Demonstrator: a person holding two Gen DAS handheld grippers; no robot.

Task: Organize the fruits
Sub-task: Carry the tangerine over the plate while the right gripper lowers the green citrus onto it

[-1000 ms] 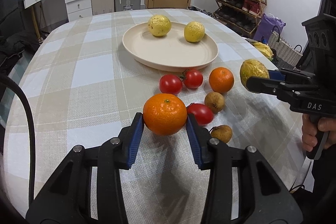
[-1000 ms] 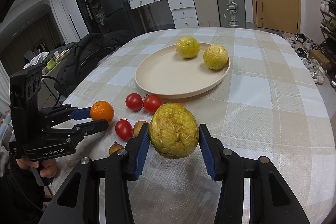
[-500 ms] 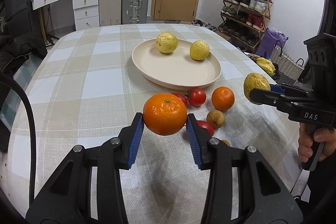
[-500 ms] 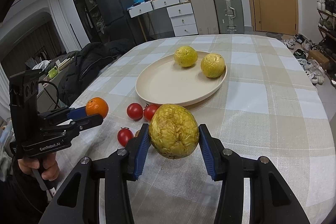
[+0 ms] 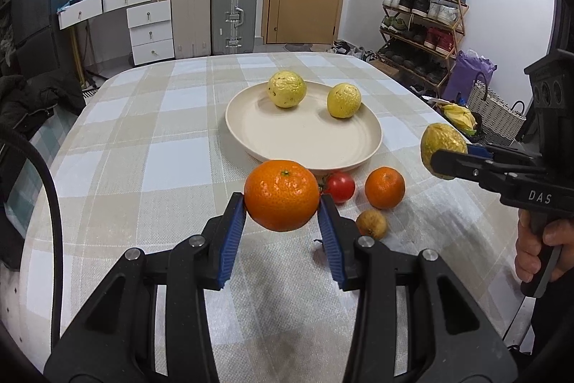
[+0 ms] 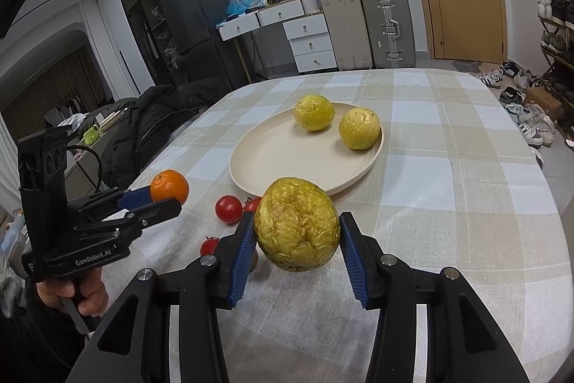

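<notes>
My left gripper (image 5: 282,201) is shut on an orange (image 5: 282,194) and holds it above the checked tablecloth, short of the cream plate (image 5: 305,139). My right gripper (image 6: 297,229) is shut on a wrinkled yellow fruit (image 6: 297,228), also lifted in front of the plate (image 6: 280,160). Two yellow fruits (image 5: 286,89) (image 5: 343,100) lie at the plate's far side. On the cloth near the plate's front rim sit a second orange (image 5: 384,187), a tomato (image 5: 339,186) and a small brown fruit (image 5: 371,223). Each gripper shows in the other's view, the left gripper (image 6: 168,194) at the left, the right gripper (image 5: 443,151) at the right.
More tomatoes (image 6: 228,209) (image 6: 210,245) lie on the cloth left of the yellow fruit in the right wrist view. A hand (image 5: 541,244) grips the right tool's handle. Suitcases (image 5: 233,15), drawers and a shoe rack (image 5: 421,20) stand beyond the table's far edge.
Both views have tilted upward a little, so the plate and loose fruits sit lower in the picture. Each gripper still holds its fruit the same way.
</notes>
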